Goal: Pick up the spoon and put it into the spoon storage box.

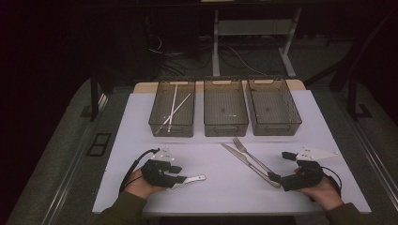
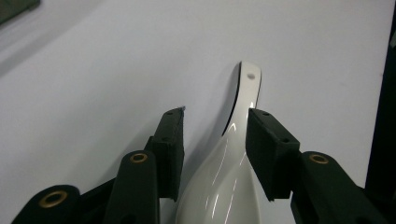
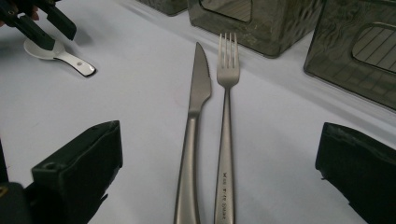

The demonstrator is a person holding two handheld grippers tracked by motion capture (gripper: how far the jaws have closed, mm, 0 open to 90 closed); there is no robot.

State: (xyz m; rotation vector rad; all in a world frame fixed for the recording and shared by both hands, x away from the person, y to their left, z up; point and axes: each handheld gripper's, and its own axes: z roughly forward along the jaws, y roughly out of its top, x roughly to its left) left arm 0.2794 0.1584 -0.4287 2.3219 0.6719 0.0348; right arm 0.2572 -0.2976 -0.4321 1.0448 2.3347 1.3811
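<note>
A white ceramic spoon (image 1: 195, 179) lies on the white table near the front left. My left gripper (image 1: 177, 174) is over its bowl end. In the left gripper view the spoon (image 2: 233, 154) runs between the jaws of my left gripper (image 2: 215, 140); there is a gap at one pad, so nothing is clamped. A steel knife (image 1: 244, 161) and fork (image 1: 248, 153) lie side by side at the centre right. My right gripper (image 1: 280, 166) stands wide open at their handle ends, with the knife (image 3: 194, 126) and fork (image 3: 225, 126) lying untouched between its jaws.
Three dark mesh bins stand in a row at the back: the left bin (image 1: 171, 127) holds white chopsticks (image 1: 174, 105); the middle bin (image 1: 225, 127) and right bin (image 1: 277, 126) look empty. The table's front edge runs just below both hands.
</note>
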